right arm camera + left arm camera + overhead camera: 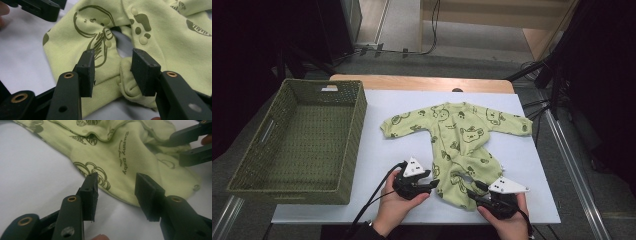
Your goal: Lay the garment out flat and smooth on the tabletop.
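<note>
romper [460, 142] flat on table [377, 165] — grippers at legs | basket [297, 142] left

basket [297, 135] walls off left; white mat [532, 170] open right.

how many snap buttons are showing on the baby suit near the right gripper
4 snaps on the romper in the right gripper view: two by the bear print left of the leg gap, two right. More may be hidden in folds.
</note>
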A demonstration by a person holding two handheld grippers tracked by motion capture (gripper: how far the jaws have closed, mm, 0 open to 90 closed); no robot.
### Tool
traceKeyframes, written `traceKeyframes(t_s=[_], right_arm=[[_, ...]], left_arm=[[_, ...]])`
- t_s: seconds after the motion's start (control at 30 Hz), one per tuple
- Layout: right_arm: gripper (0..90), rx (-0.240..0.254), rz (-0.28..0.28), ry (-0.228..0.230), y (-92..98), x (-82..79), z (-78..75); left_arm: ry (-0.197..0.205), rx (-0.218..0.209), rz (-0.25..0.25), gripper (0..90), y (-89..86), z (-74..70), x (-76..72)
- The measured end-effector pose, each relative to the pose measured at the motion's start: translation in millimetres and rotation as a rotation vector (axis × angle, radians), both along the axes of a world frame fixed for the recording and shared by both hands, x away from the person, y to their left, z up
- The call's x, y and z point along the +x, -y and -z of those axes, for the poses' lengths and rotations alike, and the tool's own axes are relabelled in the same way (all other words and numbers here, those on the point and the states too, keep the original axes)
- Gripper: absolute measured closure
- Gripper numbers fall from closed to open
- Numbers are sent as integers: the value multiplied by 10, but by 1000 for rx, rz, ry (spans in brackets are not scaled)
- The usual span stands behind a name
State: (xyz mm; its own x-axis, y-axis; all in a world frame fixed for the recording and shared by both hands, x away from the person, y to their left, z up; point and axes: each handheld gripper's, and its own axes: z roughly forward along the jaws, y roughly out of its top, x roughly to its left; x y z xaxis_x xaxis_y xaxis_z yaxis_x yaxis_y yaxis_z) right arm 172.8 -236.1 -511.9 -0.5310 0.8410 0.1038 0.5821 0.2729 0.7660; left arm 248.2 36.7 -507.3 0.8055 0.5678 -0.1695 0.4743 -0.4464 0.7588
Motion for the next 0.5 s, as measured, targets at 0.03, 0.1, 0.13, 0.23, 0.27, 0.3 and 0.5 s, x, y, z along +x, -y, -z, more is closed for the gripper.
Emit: traceKeyframes(t_s=[0.03, 0.1, 0.13, 0.23, 0.27, 0.3, 0.5], right_arm=[[523, 4, 4, 1, -2, -6, -1], [526, 14, 13, 25, 3, -36, -19], [528, 22, 12, 31, 4, -58, -37], [528, 21, -8, 34, -8, -109, -49], [528, 22, -15, 26, -14, -123, -37], [528, 15, -20, 21, -15, -135, -20], [528, 28, -8, 27, 29, -222, -20]], left_arm=[[3, 16, -2, 547, 35, 13, -1], [5, 32, -4, 576, 61, 26, 3], [7, 40, -5, 591, 67, 30, 6], [-12, 58, -12, 657, 82, 56, 25], [-6, 73, -11, 684, 89, 64, 20], [0, 80, -15, 698, 92, 63, 16], [-20, 58, -8, 826, 92, 76, 21]])
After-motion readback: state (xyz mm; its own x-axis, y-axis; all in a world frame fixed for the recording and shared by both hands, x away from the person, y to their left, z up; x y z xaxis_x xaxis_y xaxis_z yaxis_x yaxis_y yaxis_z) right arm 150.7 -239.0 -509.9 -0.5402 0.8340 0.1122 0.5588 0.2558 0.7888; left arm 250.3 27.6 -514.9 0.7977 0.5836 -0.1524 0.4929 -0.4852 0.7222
